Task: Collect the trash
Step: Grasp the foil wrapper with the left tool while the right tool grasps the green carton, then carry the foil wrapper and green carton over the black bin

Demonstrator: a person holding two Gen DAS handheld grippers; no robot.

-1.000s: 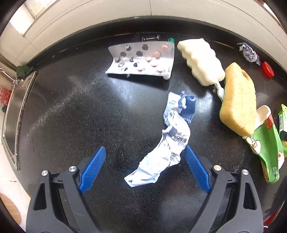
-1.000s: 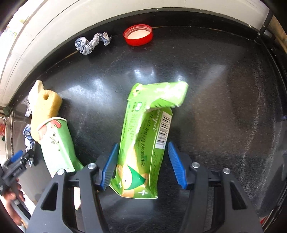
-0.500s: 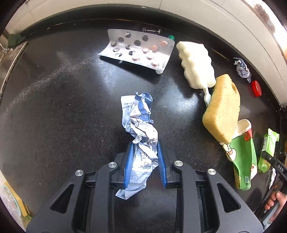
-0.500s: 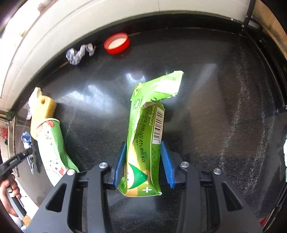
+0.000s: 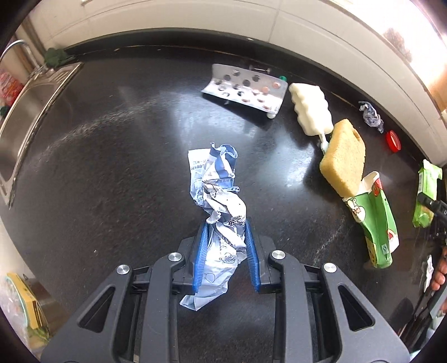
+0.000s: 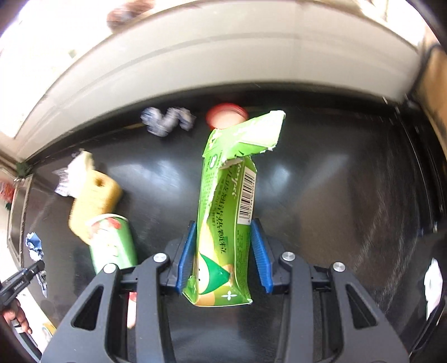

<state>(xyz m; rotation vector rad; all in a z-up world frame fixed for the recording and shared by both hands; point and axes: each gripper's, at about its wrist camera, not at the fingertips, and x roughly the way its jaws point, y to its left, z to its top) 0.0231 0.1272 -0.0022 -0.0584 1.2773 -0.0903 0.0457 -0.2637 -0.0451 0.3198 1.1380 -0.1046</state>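
Note:
My left gripper (image 5: 225, 231) is shut on a crumpled blue-and-white wrapper (image 5: 218, 201), held above the black counter (image 5: 117, 173). My right gripper (image 6: 223, 237) is shut on a torn green carton (image 6: 226, 212), lifted and standing up between the jaws; it also shows at the far right of the left wrist view (image 5: 426, 192). On the counter lie a crushed green paper cup (image 5: 374, 223), a pill blister pack (image 5: 245, 89), a small foil wad (image 5: 370, 114) and a red bottle cap (image 5: 393, 141).
A yellow sponge (image 5: 345, 160) and a white sponge brush (image 5: 310, 107) lie on the counter's right side. A steel sink (image 5: 25, 111) is at the left. A pale wall (image 5: 195, 22) runs behind the counter. A yellow box (image 5: 28, 304) sits at lower left.
Both grippers closed, the left on the wrapper and the right on the carton. Both have since lifted their loads off the counter; the right view is blurred with motion.

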